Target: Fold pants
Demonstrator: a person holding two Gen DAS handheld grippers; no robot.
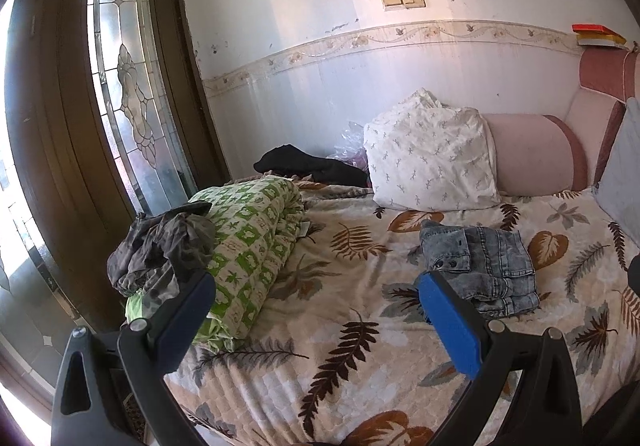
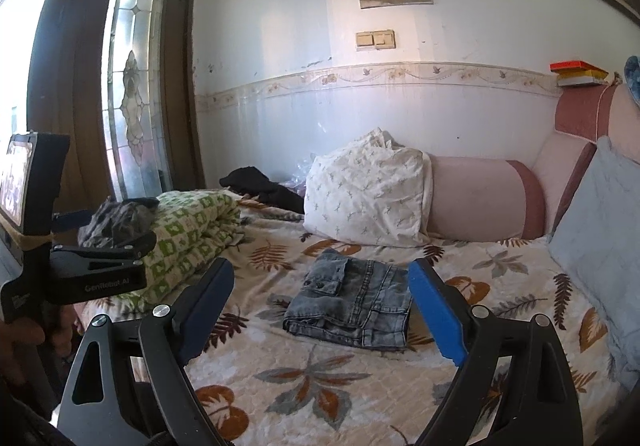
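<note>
Grey-blue denim pants (image 2: pixel 352 306) lie folded into a compact rectangle on the leaf-patterned bedspread (image 2: pixel 320 378). In the left wrist view the folded pants (image 1: pixel 480 270) rest just beyond the right fingertip. My right gripper (image 2: pixel 320 288) hovers in front of the pants, open wide with nothing between its blue pads. My left gripper (image 1: pixel 314 288) is also open and empty, aimed at bare bedspread (image 1: pixel 328 326) between the pants and a rolled quilt. From the right wrist view the left gripper's body (image 2: pixel 96 266) shows at the left, held by a hand.
A rolled green-and-white quilt (image 1: pixel 248 246) lies on the bed's left side with a crumpled grey garment (image 1: pixel 160 250) on top. A white pillow (image 1: pixel 432 157), pink bolster (image 1: pixel 532 153) and black clothing (image 1: pixel 312 165) sit against the wall. A grey cushion (image 2: pixel 600 246) leans at right. A wooden door (image 1: pixel 80 105) stands left.
</note>
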